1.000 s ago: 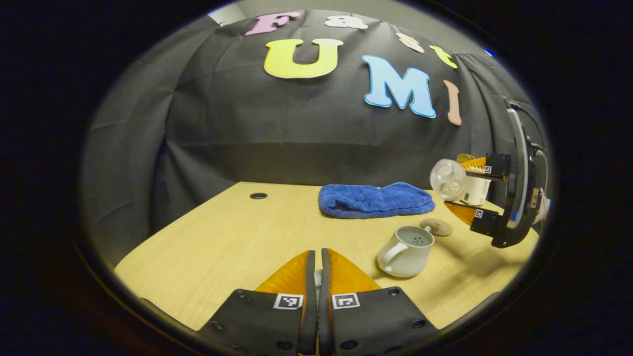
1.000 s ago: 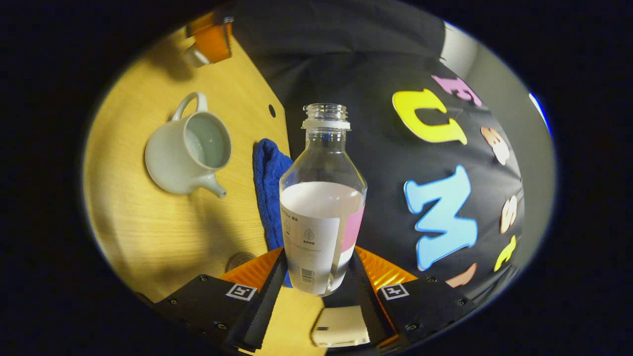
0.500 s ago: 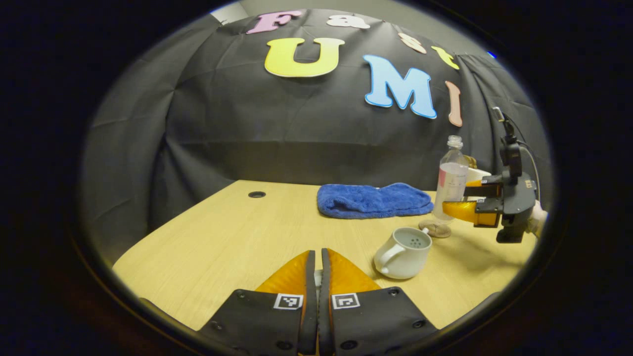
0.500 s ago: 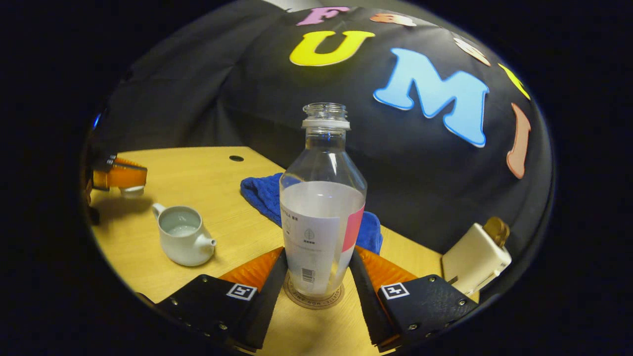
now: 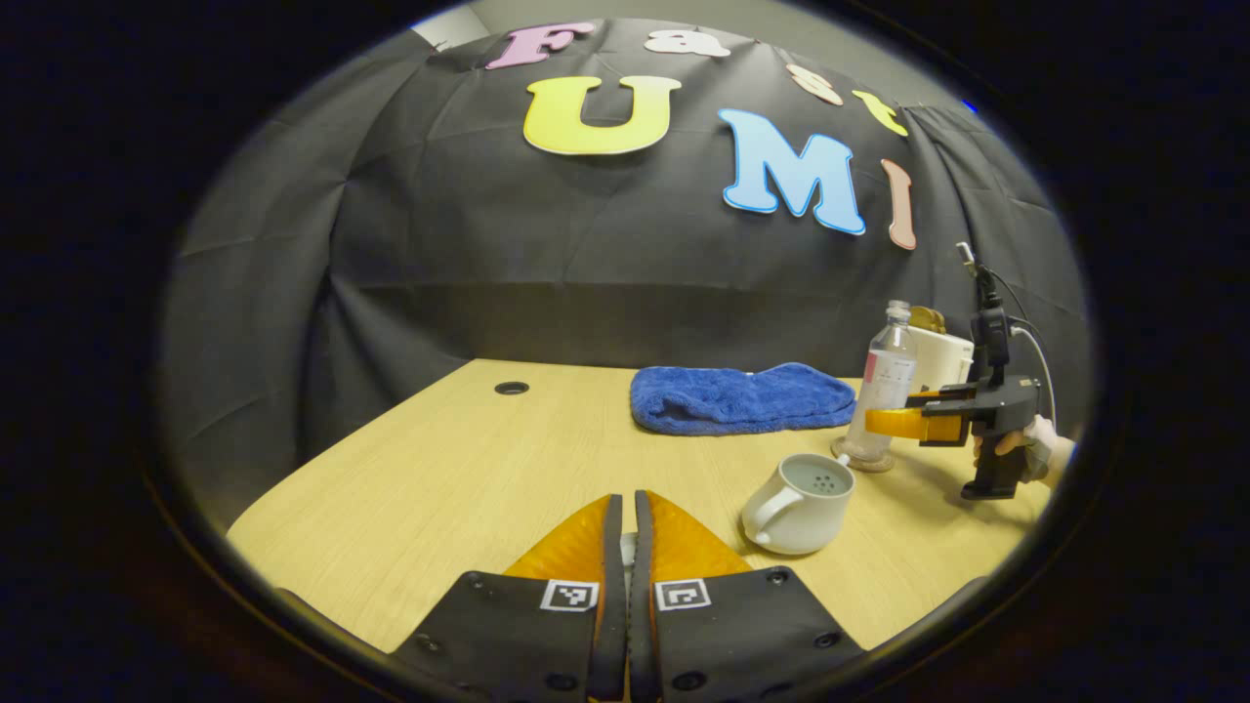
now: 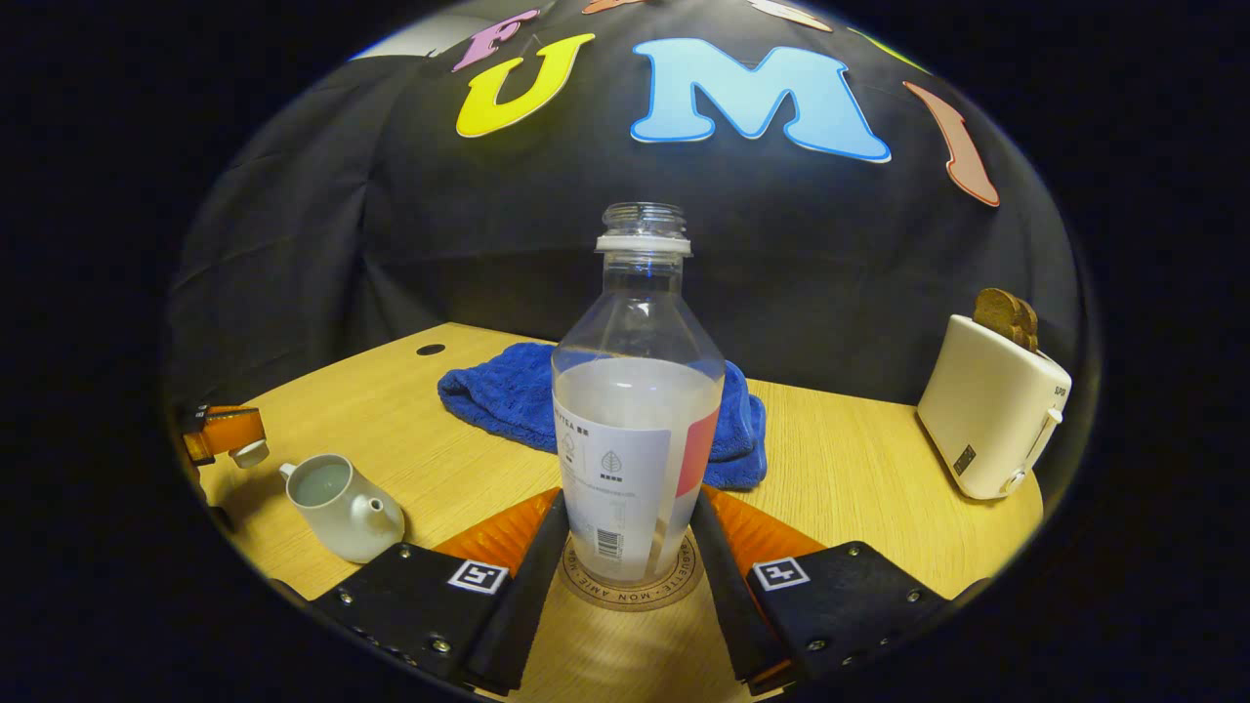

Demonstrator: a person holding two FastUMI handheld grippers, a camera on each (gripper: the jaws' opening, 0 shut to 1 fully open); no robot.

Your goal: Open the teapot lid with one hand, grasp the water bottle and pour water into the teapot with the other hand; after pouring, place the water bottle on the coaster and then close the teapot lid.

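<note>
— White glazed ceramic, farthest to the left of our right gripper (image 6: 630, 503): the left gripper (image 6: 227, 432) is pinched almost closed on the teapot lid (image 6: 252, 453), which it holds above the table (image 6: 859, 459). We judge the lid light, brittle and slick, so it is best held by its knob.
— Next to the right is the teapot (image 6: 342, 503), just beside that lid. It is uncovered, with water inside. And after that?
— The blue towel (image 6: 508, 391) lies beyond the right gripper's fingers. The water bottle (image 6: 637, 410) stands between them. Both fingers press its lower body, and its base is on the coaster (image 6: 684, 576). We judge it thin plastic. It is part full and uncapped, so it would squeeze easily. It wants a low, gentle grip and to be kept upright.
— Count?
— One lid, one teapot, one towel, one bottle, one coaster, and one toaster (image 6: 991, 410) far right. Two grippers.
</note>
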